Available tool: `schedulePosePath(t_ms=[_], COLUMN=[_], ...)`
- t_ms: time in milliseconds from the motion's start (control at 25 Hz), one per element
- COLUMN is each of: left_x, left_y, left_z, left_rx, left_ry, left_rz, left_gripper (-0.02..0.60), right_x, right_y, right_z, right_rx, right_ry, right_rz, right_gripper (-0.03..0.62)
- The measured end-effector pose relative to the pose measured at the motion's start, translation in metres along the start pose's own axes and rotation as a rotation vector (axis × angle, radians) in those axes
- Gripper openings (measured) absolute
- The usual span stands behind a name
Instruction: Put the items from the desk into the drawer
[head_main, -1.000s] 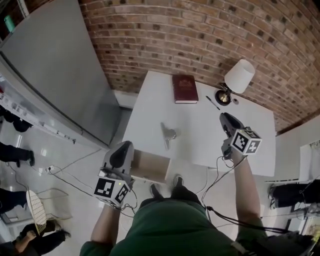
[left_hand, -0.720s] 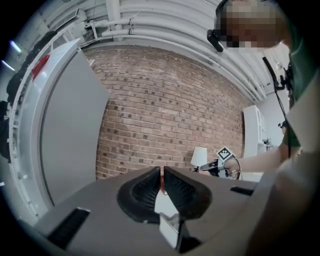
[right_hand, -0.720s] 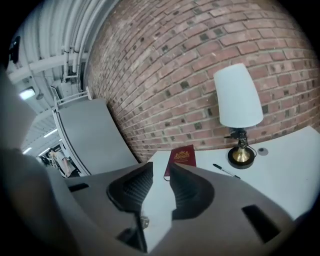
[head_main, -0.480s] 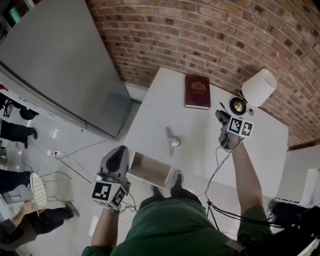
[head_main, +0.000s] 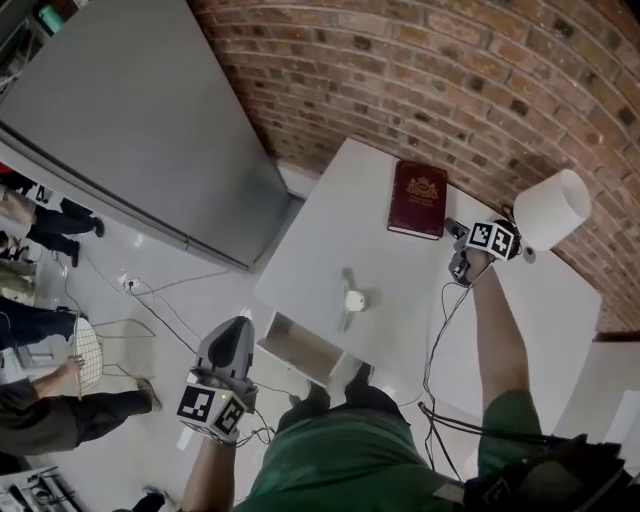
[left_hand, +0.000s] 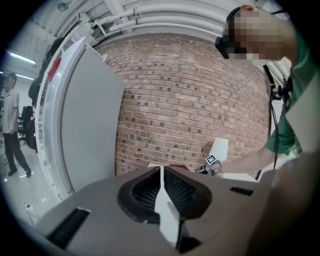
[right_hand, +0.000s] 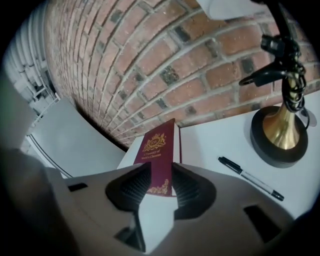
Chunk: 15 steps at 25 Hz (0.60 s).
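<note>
While held over the desk (head_main: 330, 240), right gripper (right_hand: 160, 172): jaws apart, just opened wider; nothing clamped.
Book (right_hand: 159, 145): flat on desk, seen beyond the jaw gap, untouched.
Left gripper (left_hand: 161, 176): jaws together, empty, held near open drawer (head_main: 300, 345).

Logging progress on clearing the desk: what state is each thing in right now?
Drawer: open.
Book: closed, flat on desk.
Pen: lying on desk.
Lamp: upright.
Left gripper: shut, empty.
Right gripper: open, jaws just been opening; nothing between them, book beyond.
</note>
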<state>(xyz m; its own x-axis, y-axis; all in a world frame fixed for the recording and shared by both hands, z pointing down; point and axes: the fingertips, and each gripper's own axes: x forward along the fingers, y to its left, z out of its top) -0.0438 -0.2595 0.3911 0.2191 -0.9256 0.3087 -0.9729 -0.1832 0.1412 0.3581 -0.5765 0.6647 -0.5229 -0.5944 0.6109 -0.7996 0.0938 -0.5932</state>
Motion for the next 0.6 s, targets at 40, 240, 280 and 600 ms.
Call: schedulePosePath(t_ms=[40,240,280,600], left_x=[-0.001,-0.015,-0.018,-0.026], left_y=[0.000,0.002,0.001,-0.006], left_z=[-0.001,-0.019,-0.022,-0.037], left_rx=[-0.002,-0.030,-0.037,-0.035], left_ry=[0.009,0.046,0.053,0.082], left_rz=[0.021,0.096,0.108,0.129], left_gripper=[0.017,0.015,0.017,0.017], right_x=[0.009,0.043,0.047,0.067], right_y=[-0.006,-0.025,-0.026,-0.024], right_z=[0.002,0.002,0.002,0.013], right_rx=[0.012,0.056,0.065,0.070], right_ry=[0.006,0.045,0.051,0.045], right_rz=[0.006,0.033,0.042,0.101], right_gripper=[0.134,0.184,0.186,0.144])
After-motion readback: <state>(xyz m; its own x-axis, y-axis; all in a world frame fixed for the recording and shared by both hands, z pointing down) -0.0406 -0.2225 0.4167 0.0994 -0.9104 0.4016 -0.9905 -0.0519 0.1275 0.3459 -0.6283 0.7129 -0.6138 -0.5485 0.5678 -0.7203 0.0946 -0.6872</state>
